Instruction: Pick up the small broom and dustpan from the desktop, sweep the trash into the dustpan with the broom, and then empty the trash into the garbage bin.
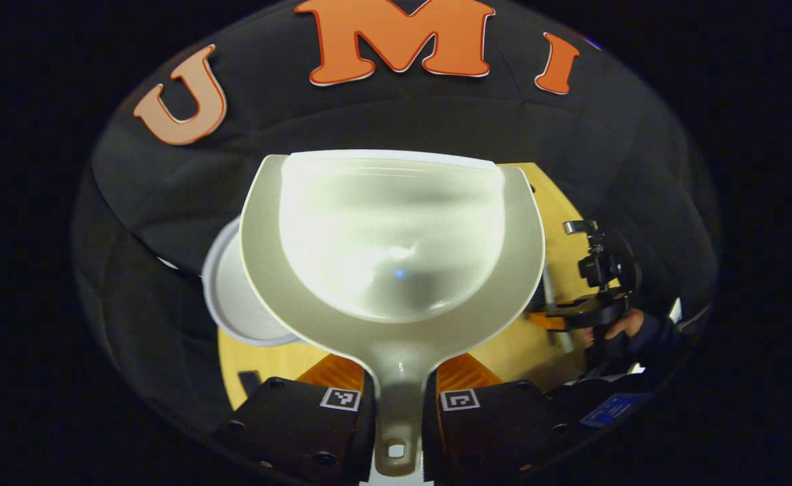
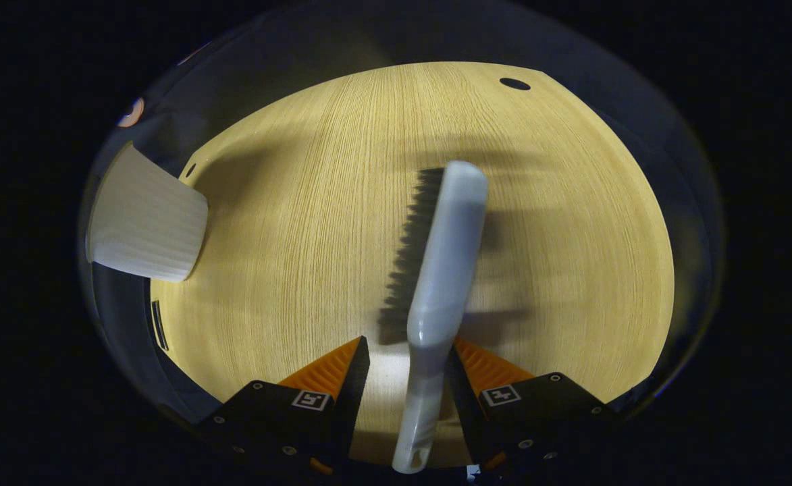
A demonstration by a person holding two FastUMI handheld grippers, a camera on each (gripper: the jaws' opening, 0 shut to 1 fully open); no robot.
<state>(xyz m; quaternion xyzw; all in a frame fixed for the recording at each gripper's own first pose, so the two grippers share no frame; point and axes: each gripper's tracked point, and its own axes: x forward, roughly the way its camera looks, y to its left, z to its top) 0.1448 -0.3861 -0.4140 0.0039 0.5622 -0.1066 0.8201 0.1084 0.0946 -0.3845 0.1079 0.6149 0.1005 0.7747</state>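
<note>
While both tools are gripped, the frames read as follows, near to far.

Left gripper [image 1: 396, 398]: jaws closed down to the width of the dustpan handle, one finger pressing on each side of it; a square coded marker sits on each finger, no readable writing.

Dustpan [image 1: 392, 236]: pale grey-white, held by its handle with the scoop pointing away from the camera; the inside of the scoop looks bare apart from a small blue glint; raised above the counter [image 1: 267, 358].

Garbage bin [image 1: 233, 297]: white round rim showing just behind and below the dustpan's left edge, at the counter's edge.

Right gripper, far in the left gripper view [image 1: 588, 297]: held by a hand [image 1: 622, 325] off to the right over the counter.

Right gripper, own view [image 2: 409, 378]: jaws narrowed around the broom handle; the handle sits between the fingers, contact on both sides not clearly resolved.

Broom [image 2: 446, 250]: pale handle and back, dark bristles along its left side, over the wood-grain counter.

Bin in the right gripper view [image 2: 146, 223]: white, ribbed wall, at the far left edge of the counter.

Writing: none legible on the tools.
</note>
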